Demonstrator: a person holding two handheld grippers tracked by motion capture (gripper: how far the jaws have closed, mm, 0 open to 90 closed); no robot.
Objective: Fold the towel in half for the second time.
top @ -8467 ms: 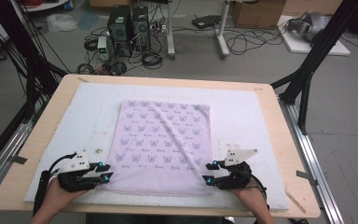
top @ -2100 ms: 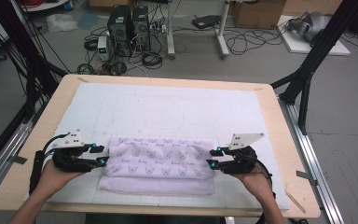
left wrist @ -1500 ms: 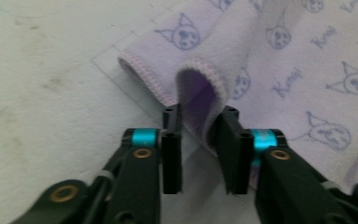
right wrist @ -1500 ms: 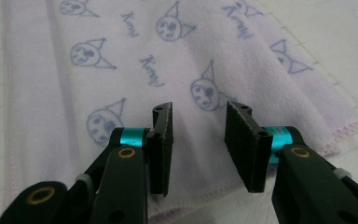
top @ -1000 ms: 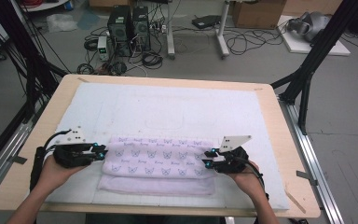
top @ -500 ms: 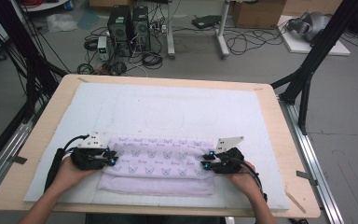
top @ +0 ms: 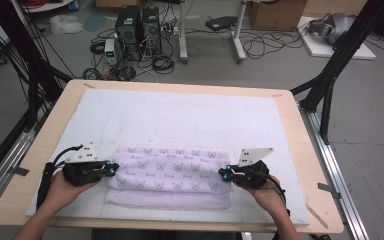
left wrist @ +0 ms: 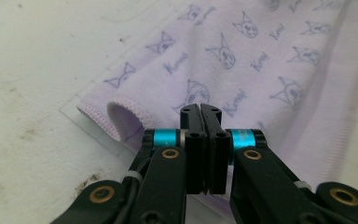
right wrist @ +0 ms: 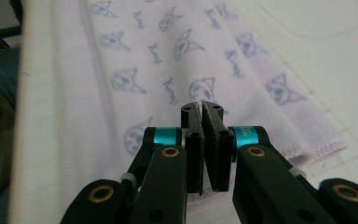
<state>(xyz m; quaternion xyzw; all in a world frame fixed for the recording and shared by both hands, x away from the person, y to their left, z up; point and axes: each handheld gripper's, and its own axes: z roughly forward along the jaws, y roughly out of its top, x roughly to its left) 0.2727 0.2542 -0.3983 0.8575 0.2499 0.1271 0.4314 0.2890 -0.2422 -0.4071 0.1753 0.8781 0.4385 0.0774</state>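
Lilac terry towel (top: 169, 177) w/ cat-face print lies folded into a long soft band near the front edge of the white foam mat (top: 180, 112) on the wooden table (top: 300, 150); L gripper (top: 111, 169) & R gripper (top: 222, 174) at its ends, jaws just closed together, no cloth visibly pinched.

- Your left gripper (top: 111, 170) points inward, low, its fingers (left wrist: 192, 140) having just closed together.
- Your right gripper (top: 222, 174) mirrors it, fingers (right wrist: 195, 144) likewise just closed.
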